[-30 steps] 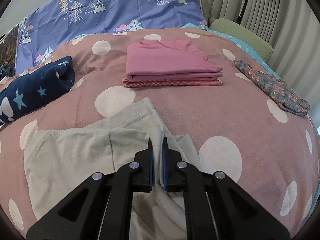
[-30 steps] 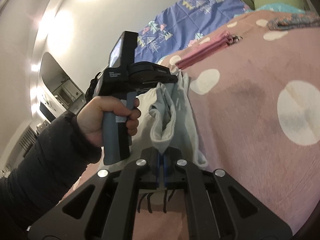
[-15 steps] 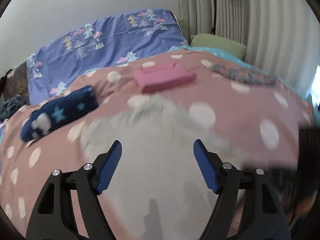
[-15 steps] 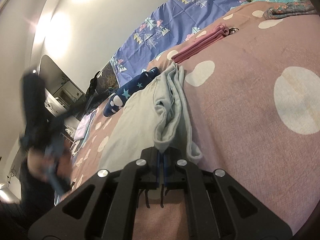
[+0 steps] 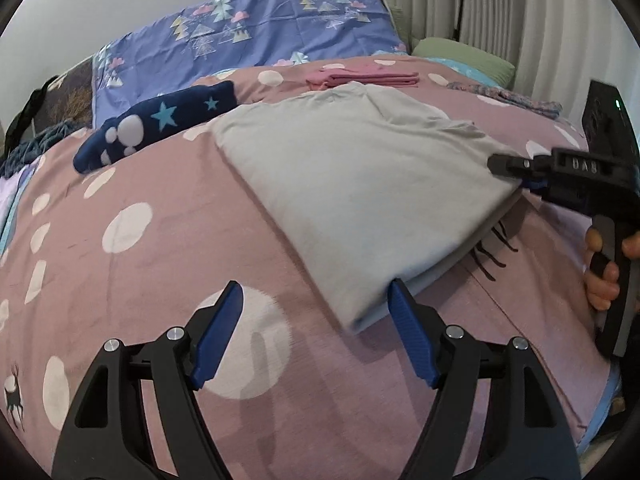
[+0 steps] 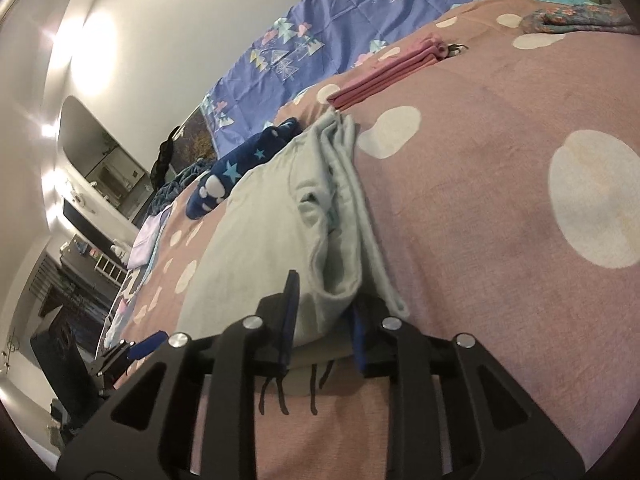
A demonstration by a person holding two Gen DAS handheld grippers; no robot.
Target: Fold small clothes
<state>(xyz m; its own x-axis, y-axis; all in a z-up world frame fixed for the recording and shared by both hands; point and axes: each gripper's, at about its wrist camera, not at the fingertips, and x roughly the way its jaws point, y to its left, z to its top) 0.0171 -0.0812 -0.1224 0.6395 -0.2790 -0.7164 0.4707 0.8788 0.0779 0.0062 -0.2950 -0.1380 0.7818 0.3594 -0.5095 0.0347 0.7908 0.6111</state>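
A pale grey garment lies folded on the pink polka-dot bedspread. My left gripper is open and empty, just in front of the garment's near corner. My right gripper is open, its jaws apart around the folded edge of the grey garment; it also shows at the right of the left wrist view, at the garment's right corner.
A stack of folded pink clothes lies behind the garment. A navy star-patterned item lies at the left, a floral cloth at the right. A purple tree-print pillow and a green pillow sit at the bed's head.
My left gripper let go of the garment, opened and drew back to the garment's near corner. My right gripper opened from its pinch on the folded edge. The garment now lies flat.
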